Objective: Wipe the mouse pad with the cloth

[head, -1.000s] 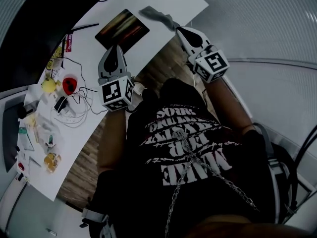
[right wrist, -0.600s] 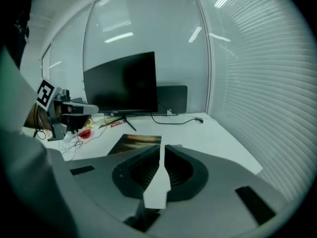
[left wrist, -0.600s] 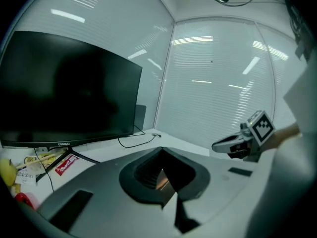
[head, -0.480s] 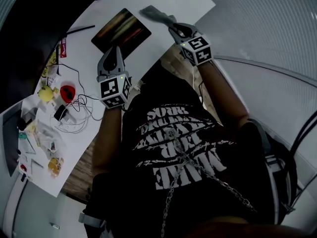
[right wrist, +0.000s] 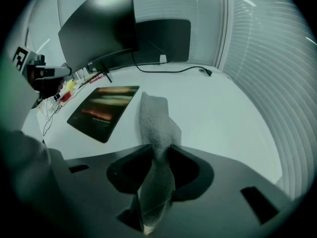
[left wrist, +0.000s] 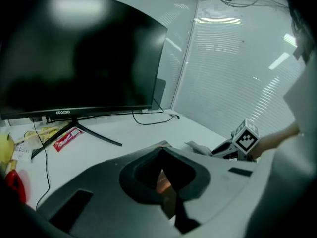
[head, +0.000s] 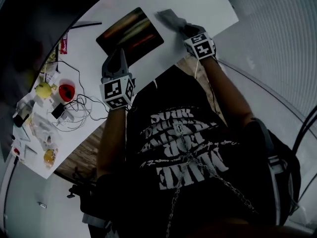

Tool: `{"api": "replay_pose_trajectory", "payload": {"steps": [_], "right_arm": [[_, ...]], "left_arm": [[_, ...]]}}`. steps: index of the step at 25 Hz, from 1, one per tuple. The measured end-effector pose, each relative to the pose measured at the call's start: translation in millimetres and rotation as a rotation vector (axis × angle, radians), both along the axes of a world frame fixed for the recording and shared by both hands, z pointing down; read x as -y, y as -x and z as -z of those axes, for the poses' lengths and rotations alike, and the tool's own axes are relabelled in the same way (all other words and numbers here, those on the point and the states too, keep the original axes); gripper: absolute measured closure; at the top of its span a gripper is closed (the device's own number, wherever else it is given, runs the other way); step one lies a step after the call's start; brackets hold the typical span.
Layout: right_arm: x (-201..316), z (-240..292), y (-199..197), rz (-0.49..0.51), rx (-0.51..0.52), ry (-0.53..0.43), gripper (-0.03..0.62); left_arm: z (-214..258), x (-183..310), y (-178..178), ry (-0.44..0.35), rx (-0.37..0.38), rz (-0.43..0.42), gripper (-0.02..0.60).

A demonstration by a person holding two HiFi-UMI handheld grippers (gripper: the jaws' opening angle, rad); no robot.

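A dark mouse pad [head: 130, 29] [right wrist: 104, 110] with an orange streak lies on the white desk [head: 198, 4]. A grey cloth [head: 170, 18] [right wrist: 154, 118] lies just right of it. My right gripper [head: 186, 29] [right wrist: 158, 150] points steeply down at the cloth's near end. Its jaws are opening, and the cloth shows in the gap between them without being pinched. My left gripper [head: 116, 53] [left wrist: 161, 151] hovers over the pad's near edge with its tips together and nothing held. In the left gripper view a strip of the pad [left wrist: 162, 182] shows under the jaws.
A large dark monitor [left wrist: 74, 58] [right wrist: 99, 29] stands at the back of the desk, with a black cable [right wrist: 173, 68] behind the cloth. Tangled wires [head: 79, 105], a red object [head: 66, 91] and a yellow one [head: 43, 89] crowd the desk's left end.
Both grippers have come down toward the desk. The right one has tipped downward onto the cloth's near end; the left one has sunk over the pad's near edge.
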State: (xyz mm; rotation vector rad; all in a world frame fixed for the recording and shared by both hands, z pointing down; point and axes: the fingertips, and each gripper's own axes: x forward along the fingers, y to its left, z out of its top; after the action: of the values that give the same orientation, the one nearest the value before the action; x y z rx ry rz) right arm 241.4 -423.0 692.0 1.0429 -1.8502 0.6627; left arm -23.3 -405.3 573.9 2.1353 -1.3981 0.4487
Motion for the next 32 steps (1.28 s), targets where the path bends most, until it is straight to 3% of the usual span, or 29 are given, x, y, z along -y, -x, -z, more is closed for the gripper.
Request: {"api": "replay_pose_trajectory", "payload": {"steps": [3, 5, 8, 11, 14, 18, 23, 26, 30, 32], "right_arm": [[11, -3, 11, 0.049, 0.005, 0.026, 0.566], [21, 17, 32, 0.099, 0.062, -0.004, 0.574], [31, 63, 105, 0.249, 0.208, -0.074, 0.574], [24, 88, 201, 0.437, 0.342, -0.061, 0.576], [12, 80, 284, 0.608, 0.374, -0.010, 0.574], [3, 39, 341, 0.672, 0.330, 0.078, 0.576], [11, -8, 319, 0.603, 0.251, 0.113, 0.576], [33, -10, 269, 0.517, 0.195, 0.072, 0.576], [70, -8, 189, 0.329, 0.141, 0.044, 0.576], [78, -7, 171, 0.291, 0.131, 0.042, 0.576]], "left_arm": [[-7, 6, 12, 0.022, 0.002, 0.066, 0.575], [-5, 9, 18, 0.018, -0.009, 0.110, 0.575], [-3, 6, 40, 0.007, -0.009, 0.184, 0.575], [-6, 0, 70, 0.010, 0.000, 0.272, 0.575], [2, -9, 96, -0.002, -0.003, 0.344, 0.575], [9, -28, 119, -0.008, 0.016, 0.380, 0.575], [11, -49, 141, -0.006, 0.023, 0.415, 0.575], [7, -54, 138, 0.000, 0.013, 0.403, 0.575], [8, -49, 124, -0.017, 0.011, 0.350, 0.575], [11, -45, 119, -0.021, 0.001, 0.334, 0.575]]}}
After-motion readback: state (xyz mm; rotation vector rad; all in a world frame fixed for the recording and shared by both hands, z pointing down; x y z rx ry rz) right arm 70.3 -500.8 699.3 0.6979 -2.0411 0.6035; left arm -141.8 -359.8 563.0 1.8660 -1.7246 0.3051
